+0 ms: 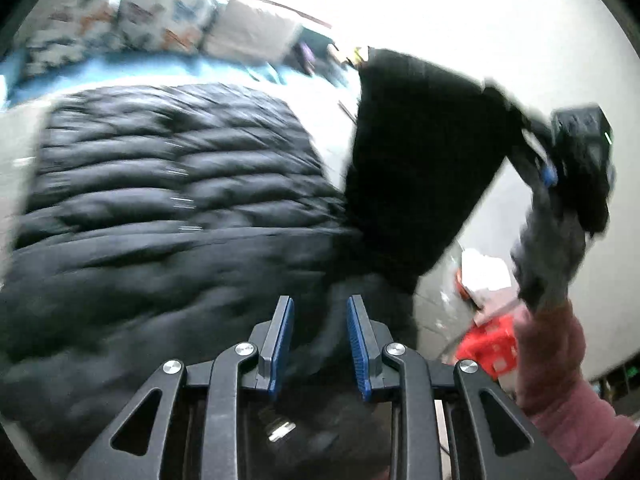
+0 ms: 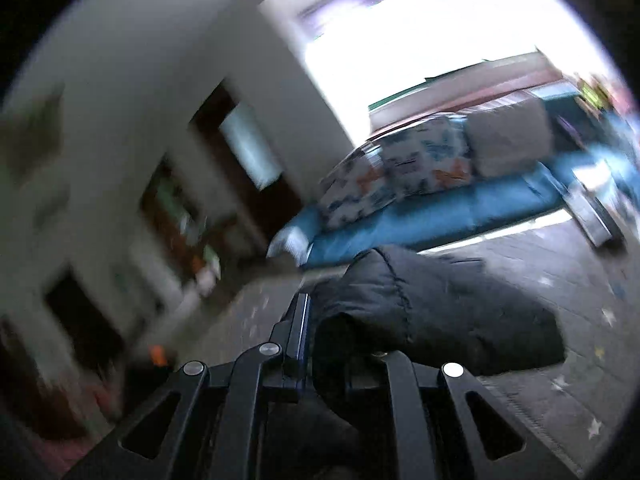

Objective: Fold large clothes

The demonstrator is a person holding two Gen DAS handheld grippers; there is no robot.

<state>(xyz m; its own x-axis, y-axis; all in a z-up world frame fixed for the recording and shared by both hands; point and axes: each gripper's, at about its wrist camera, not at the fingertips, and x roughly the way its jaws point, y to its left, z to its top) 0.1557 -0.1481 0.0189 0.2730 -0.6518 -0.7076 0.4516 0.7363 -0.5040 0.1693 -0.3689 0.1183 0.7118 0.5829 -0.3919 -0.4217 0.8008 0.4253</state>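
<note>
A black quilted puffer jacket [image 1: 160, 200] lay spread on the floor, its body flat so it could be folded. The right hand-held gripper [image 1: 548, 172] pinched one sleeve [image 1: 420, 168] and held it lifted, probably to carry it across the body. In the right wrist view that sleeve [image 2: 420, 312] bulged between the fingers. The left hand-held gripper [image 1: 320, 344] hovered over the jacket's near edge, its blue pads [image 1: 282, 344] spread apart and empty, seemingly ready to steady the cloth.

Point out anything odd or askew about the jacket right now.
The black puffer jacket isn't lying flat: its sleeve is pulled up off the body, pinched in the right gripper. The left gripper hovers open over the hem. Nothing looks torn.
</note>
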